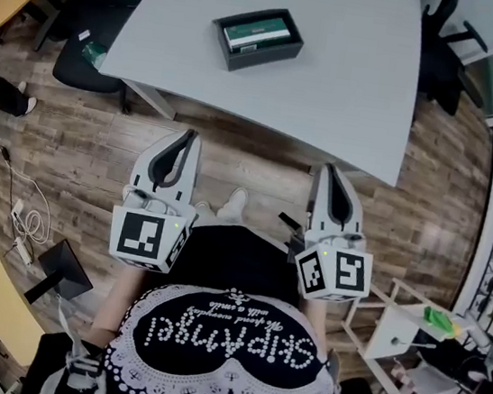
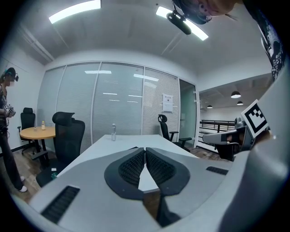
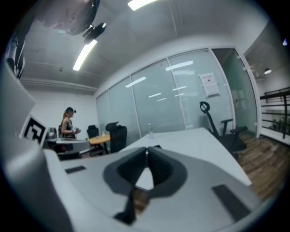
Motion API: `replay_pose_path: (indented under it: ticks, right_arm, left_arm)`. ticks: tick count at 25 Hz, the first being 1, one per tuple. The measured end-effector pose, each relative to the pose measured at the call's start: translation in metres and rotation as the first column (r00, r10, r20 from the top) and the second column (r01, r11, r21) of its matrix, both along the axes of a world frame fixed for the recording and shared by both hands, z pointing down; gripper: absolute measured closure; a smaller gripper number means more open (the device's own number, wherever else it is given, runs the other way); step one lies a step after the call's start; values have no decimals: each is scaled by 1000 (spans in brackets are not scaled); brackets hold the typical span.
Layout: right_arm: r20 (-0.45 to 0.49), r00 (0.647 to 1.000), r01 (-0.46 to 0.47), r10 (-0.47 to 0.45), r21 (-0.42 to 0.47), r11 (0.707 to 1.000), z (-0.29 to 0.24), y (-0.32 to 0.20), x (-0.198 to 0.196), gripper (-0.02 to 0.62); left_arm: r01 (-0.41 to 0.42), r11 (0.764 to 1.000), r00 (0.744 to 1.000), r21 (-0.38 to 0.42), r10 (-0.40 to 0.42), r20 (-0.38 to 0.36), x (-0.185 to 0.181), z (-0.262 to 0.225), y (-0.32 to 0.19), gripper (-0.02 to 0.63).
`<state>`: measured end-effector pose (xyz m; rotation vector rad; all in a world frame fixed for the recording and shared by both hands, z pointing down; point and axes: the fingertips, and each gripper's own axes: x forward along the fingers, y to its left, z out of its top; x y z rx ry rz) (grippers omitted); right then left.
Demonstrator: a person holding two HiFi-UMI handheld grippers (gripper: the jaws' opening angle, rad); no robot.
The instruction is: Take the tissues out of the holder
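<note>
We hold both grippers low in front of us, above the wood floor [image 1: 62,147] and short of the grey table [image 1: 354,79]. The left gripper [image 1: 188,136] sits at about seven o'clock from the table's near edge and the right gripper [image 1: 330,169] at about five o'clock, well apart from each other. In the left gripper view, our left jaws are clenched tip to tip with nothing between them. The right gripper view shows the same for our right jaws, closed and empty.

The tissues [image 1: 262,32], a green-topped pack, lie inside the dark holder [image 1: 264,58], which stands on the table at roughly twelve o'clock from the left gripper, well apart from both grippers. A black office chair [image 1: 91,38] stands at nine o'clock from the holder, beside the table.
</note>
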<state>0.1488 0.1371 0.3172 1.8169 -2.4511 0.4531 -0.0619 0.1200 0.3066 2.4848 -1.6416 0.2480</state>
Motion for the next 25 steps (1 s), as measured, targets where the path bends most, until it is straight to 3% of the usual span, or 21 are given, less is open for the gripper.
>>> replay_pose_path:
  ticks: [25]
  right_arm:
    - [-1, 1000, -21, 21, -26, 999, 6, -4, 14, 560]
  left_arm:
    - [-3, 1000, 1000, -11, 2, -2, 10, 5, -11, 566]
